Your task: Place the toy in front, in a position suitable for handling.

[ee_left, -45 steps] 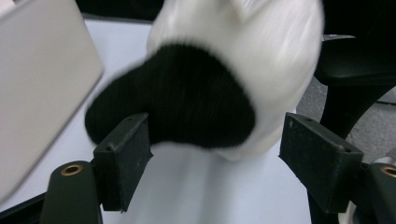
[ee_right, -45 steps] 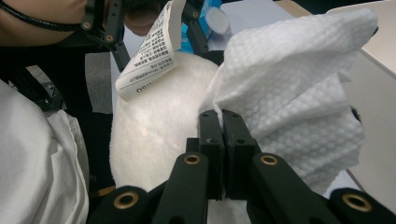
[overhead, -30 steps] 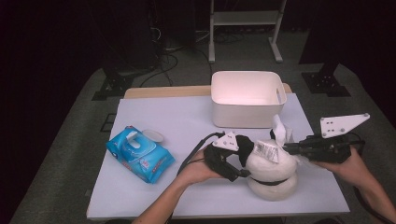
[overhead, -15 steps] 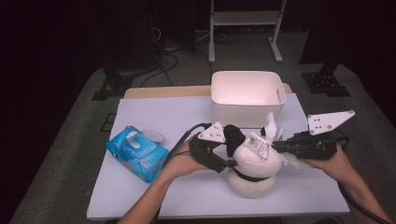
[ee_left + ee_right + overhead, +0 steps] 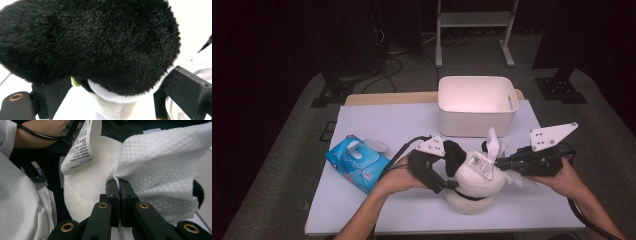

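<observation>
Wiping a plush toy (image 5: 472, 182) on the table (image 5: 377, 210), the right hand-held gripper (image 5: 501, 162) pinches a wet wipe (image 5: 165, 177) while the left hand-held gripper (image 5: 451, 184), jaws just widened, straddles its black ear (image 5: 95, 42); cleaning looks unfinished.

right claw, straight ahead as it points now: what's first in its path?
The white wipe pinched in the right claw is already at its tips; past that, probably the plush toy's white body, right behind.
</observation>
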`<state>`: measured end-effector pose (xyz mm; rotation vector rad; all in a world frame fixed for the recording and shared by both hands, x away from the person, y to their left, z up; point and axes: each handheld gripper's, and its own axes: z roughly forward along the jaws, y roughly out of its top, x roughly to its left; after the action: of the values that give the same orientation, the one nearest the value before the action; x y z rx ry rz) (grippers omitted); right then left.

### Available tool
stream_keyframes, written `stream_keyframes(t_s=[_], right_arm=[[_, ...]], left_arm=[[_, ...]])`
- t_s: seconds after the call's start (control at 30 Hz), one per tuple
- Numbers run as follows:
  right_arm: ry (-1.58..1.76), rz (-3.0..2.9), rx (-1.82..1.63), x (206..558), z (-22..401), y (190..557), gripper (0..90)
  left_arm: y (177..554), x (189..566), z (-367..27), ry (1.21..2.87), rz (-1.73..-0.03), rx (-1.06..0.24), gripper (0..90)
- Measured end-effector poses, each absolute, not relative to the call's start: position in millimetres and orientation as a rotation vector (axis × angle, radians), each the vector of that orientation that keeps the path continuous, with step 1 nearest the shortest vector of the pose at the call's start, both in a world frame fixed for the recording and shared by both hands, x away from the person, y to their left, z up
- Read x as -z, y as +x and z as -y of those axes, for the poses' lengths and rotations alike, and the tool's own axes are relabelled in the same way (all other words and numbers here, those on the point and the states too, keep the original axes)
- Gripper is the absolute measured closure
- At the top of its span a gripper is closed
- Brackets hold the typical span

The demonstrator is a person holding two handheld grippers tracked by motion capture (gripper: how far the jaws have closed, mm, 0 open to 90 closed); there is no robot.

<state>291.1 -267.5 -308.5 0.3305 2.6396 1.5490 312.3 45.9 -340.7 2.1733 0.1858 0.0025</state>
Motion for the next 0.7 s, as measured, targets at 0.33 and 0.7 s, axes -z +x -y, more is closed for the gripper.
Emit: stream_keyframes(t_s=[0.33,0.7], right_arm=[[0.368,-2.609,-1.567,311,275,290,87.2],[0.363,-2.626,-1.554,315,271,292,87.1]], left_arm=[[316,329,-45,2.165,-0.129,-0.064,46.7],[319,323,-54,2.171,-0.067,-0.113,52.4]])
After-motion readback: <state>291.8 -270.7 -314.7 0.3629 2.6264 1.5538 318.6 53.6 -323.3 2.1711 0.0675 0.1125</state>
